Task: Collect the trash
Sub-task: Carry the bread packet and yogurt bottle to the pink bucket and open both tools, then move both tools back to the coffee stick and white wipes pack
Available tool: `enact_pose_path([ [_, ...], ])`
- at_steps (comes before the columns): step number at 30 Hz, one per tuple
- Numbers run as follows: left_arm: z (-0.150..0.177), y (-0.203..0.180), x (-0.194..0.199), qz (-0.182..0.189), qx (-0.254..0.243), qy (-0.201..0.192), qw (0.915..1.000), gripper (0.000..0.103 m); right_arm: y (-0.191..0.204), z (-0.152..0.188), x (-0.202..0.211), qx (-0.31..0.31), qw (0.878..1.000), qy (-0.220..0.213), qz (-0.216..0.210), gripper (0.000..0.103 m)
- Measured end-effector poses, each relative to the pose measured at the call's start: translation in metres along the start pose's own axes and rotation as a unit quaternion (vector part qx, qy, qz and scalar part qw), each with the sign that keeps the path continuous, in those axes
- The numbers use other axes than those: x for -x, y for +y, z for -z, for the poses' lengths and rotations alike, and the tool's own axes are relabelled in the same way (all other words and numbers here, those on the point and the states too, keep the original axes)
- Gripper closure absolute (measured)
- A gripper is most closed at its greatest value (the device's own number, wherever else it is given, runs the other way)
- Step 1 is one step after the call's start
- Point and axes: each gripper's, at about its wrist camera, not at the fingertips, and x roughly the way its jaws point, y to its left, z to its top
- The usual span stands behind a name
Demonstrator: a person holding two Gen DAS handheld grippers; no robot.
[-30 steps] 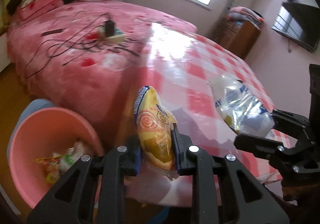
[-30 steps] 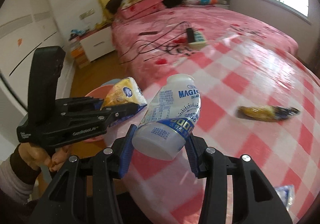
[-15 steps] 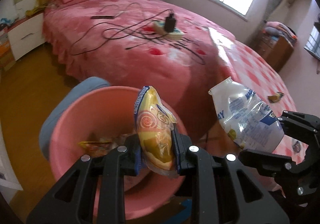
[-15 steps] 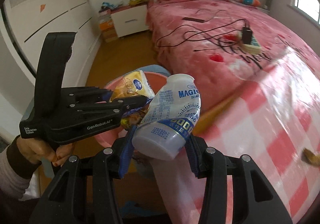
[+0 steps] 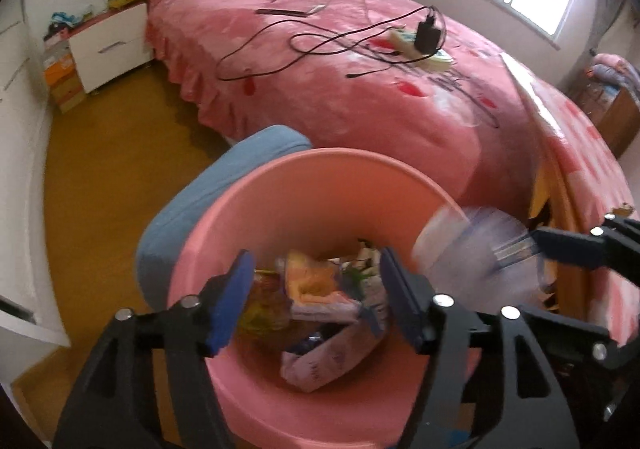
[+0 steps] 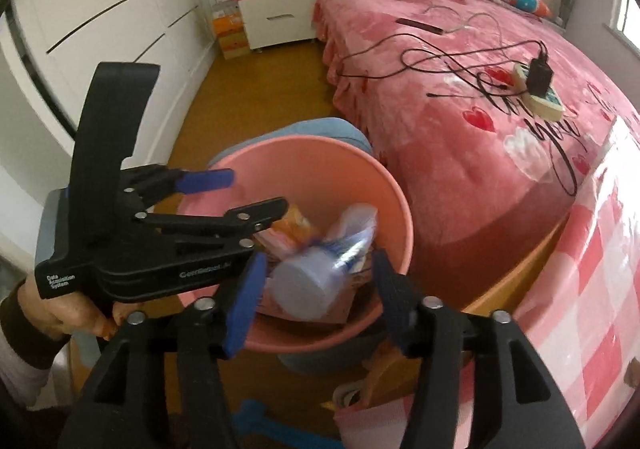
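Note:
My left gripper (image 5: 316,289) hangs over the pink bin (image 5: 320,157), jaws opening with nothing between them. The yellow snack packet (image 5: 308,281) lies loose among the trash inside. In the right wrist view my right gripper (image 6: 318,289) is over the same bin (image 6: 304,141), also opening. The white plastic bottle (image 6: 320,265) is a blur between its pads, free of them and tipping down into the bin. The left gripper (image 6: 248,193) shows at the left there, above the packet (image 6: 296,221). The bottle (image 5: 472,249) also blurs past at the bin's right rim.
A blue cushion (image 5: 224,177) sits behind the bin on the wooden floor. The pink bed (image 5: 360,97) carries cables and a power strip (image 5: 424,49). The table with the checked cloth (image 6: 580,289) stands right of the bin. A hand (image 6: 64,305) holds the left gripper.
Both grippers swung from the checked table to above the bin and sank. Both opened: the snack packet fell into the bin and the bottle came free.

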Motion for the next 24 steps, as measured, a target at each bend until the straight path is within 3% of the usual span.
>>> enact_pose_path([
  [5, 0.000, -0.001, -0.002, -0.025, -0.007, -0.001, 0.9997, 0.024, -0.009, 0.006, 0.009, -0.021, 1.000, -0.009, 0.012, 0.026],
  [17, 0.000, -0.024, 0.006, -0.043, -0.032, -0.002, 0.9986, 0.022, -0.039, 0.025, 0.051, -0.082, 0.995, -0.047, 0.030, 0.025],
  [21, -0.001, -0.032, 0.011, -0.044, -0.040, -0.007, 0.9982, 0.022, -0.040, 0.031, 0.064, -0.082, 0.994, -0.054, 0.051, 0.015],
  [24, -0.001, -0.040, 0.016, -0.044, -0.049, -0.010, 0.9977, 0.021, -0.042, 0.036, 0.070, -0.081, 0.994, -0.058, 0.054, 0.015],
])
